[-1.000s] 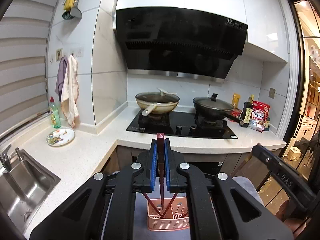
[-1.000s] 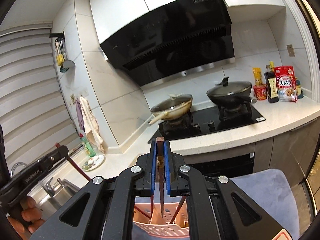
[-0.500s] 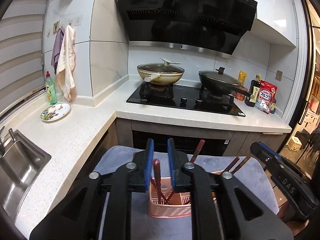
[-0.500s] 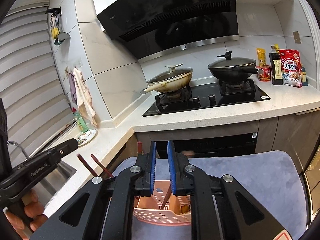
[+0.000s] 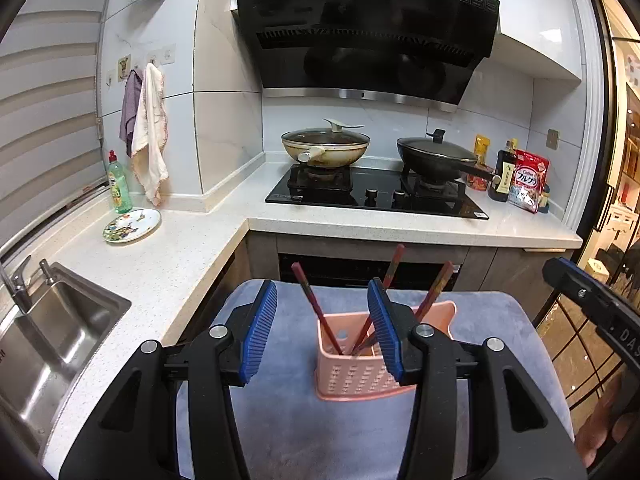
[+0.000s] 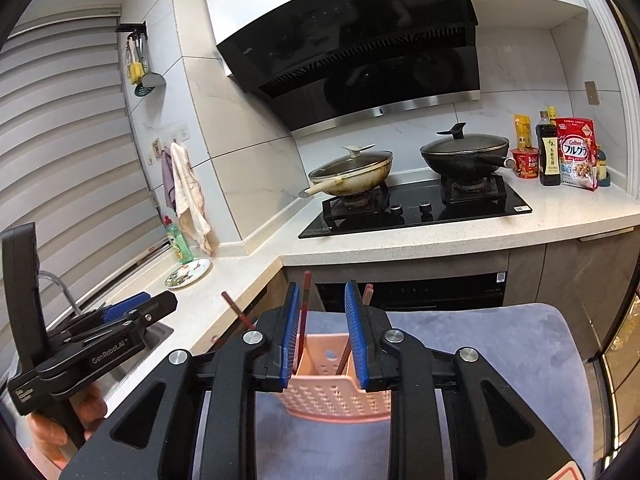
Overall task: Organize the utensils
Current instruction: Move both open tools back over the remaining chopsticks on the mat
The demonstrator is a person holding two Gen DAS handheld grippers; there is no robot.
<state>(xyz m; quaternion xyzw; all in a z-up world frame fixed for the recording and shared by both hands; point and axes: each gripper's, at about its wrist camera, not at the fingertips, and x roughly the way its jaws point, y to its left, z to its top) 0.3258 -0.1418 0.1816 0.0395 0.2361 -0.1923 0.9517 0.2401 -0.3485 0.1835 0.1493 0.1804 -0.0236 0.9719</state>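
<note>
A pink slotted basket stands on a grey plush mat. Several dark red chopsticks lean in it. My left gripper hovers just before the basket. Its jaws are opening, with one chopstick loose in the gap and touching neither pad. My right gripper hangs over the same basket. Its jaws are also opening, and a chopstick stands free in the basket between them. The left gripper shows at the left, held by a hand. The right gripper shows at the right edge.
An L-shaped white counter wraps behind the mat. It carries a steel sink, a patterned plate and a green soap bottle. Two lidded pans sit on the black hob. Bottles and a cereal bag stand at the right.
Each gripper held one chopstick upright a second ago. Both sank toward the basket and opened, and the two chopsticks now stand in the basket.
</note>
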